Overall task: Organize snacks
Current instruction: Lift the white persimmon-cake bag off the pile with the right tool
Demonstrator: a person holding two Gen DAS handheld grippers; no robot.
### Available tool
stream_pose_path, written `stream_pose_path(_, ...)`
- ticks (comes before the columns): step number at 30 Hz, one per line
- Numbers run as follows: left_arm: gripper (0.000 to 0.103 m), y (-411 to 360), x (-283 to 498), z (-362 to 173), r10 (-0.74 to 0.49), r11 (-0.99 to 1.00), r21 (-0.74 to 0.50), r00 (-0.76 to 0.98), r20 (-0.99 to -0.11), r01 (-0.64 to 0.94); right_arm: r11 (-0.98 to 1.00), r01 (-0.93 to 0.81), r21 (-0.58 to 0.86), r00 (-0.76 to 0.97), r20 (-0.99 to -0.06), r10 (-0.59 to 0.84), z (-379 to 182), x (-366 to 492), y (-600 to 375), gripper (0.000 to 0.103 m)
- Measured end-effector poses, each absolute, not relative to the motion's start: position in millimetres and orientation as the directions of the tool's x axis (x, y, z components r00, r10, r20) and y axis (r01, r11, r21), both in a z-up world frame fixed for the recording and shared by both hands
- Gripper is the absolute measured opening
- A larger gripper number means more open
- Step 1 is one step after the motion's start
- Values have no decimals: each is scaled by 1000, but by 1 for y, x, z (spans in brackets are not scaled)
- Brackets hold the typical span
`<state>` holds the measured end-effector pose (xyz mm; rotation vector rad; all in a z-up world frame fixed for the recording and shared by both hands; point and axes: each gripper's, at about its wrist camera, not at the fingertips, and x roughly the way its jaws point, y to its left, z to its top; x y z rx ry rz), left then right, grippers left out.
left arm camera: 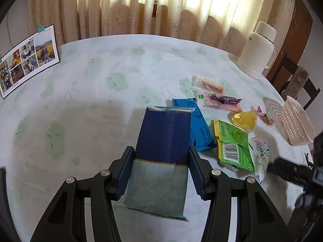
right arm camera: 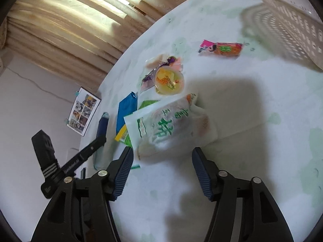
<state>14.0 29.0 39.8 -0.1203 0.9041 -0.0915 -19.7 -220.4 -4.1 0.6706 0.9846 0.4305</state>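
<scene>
Left gripper has its two pads pressed against the sides of a dark blue snack pack, which fills the lower middle of the left wrist view and looks lifted a little off the table, though I cannot be sure. My right gripper is wide open and holds nothing; its pads sit low in the right wrist frame, just short of a white pouch with green lettering. The other snacks lie right of centre in the left view: a light blue pack, a green packet, a yellow jelly cup, some wrapped sweets and a small red packet. The pale slotted basket, where I judge they belong, sits at the right edge. My worry is the long pack: I hold it near one end, so it could sag or twist out on the swing toward the basket, or sweep across the loose snacks lying between. The white pouch looks slippery and puffy, and my open right pads may push it away instead of catching it. The white flask stands near the basket and could get knocked.
</scene>
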Motion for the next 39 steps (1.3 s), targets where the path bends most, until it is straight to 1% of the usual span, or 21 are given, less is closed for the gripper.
stream_pose_path(2,49,29,13,41,-131,989,-144,618,-775,30,741,-37,670,515,-623,589,-3,-11,-216,67)
stream_pose_path(6,49,32,14,39,-132,989,-149,615,-777,24,810,-55,584,545,-662,515,4,20,-201,68)
stream_pose_path(8,49,33,15,38,-133,988,-152,610,-781,21,852,-75,518,558,-686,466,7,30,-192,68)
stream_pose_path(10,49,32,15,37,-134,988,-152,609,-782,23,906,-96,413,571,-722,390,10,38,-179,68)
stream_pose_path(11,49,32,15,37,-135,988,-152,609,-781,24,932,-113,344,579,-739,343,11,40,-169,70)
stream_pose_path(13,49,31,14,38,-135,988,-150,610,-781,27,960,-128,250,593,-757,276,13,41,-158,73)
stream_pose_path(16,49,31,14,37,-134,988,-150,609,-782,26,973,-136,187,608,-760,231,13,43,-151,74)
stream_pose_path(17,49,31,14,37,-134,988,-151,608,-782,24,976,-137,168,616,-758,217,12,43,-150,72)
stream_pose_path(18,49,31,15,36,-133,988,-151,607,-783,22,977,-138,163,622,-753,214,12,44,-151,64)
stream_pose_path(19,49,31,15,36,-132,988,-151,606,-784,20,980,-135,148,635,-747,200,12,42,-153,60)
stream_pose_path(21,49,31,15,35,-131,988,-151,605,-786,18,980,-135,149,645,-737,201,14,39,-156,45)
stream_pose_path(25,49,31,15,36,-132,988,-151,610,-781,20,973,-135,188,661,-714,230,19,25,-168,39)
stream_pose_path(27,49,30,14,36,-130,989,-147,615,-778,22,970,-130,207,682,-691,239,24,17,-173,32)
stream_pose_path(28,49,30,14,36,-129,989,-145,617,-776,24,967,-128,218,696,-675,244,28,11,-178,30)
stream_pose_path(30,49,28,14,37,-129,989,-142,621,-773,29,967,-118,225,724,-647,239,37,4,-184,19)
stream_pose_path(31,49,27,13,38,-129,990,-141,623,-772,31,966,-120,229,734,-634,241,41,1,-187,16)
stream_pose_path(32,49,26,13,39,-128,990,-139,623,-772,31,964,-125,233,737,-629,247,44,-1,-187,16)
stream_pose_path(35,49,25,13,40,-132,989,-144,623,-771,31,959,-123,256,734,-627,262,48,-2,-195,18)
stream_pose_path(37,49,24,12,40,-135,989,-144,623,-771,35,958,-79,276,721,-648,246,43,0,-203,29)
stream_pose_path(39,49,23,12,40,-137,989,-143,622,-771,40,953,-33,302,697,-676,238,36,1,-211,63)
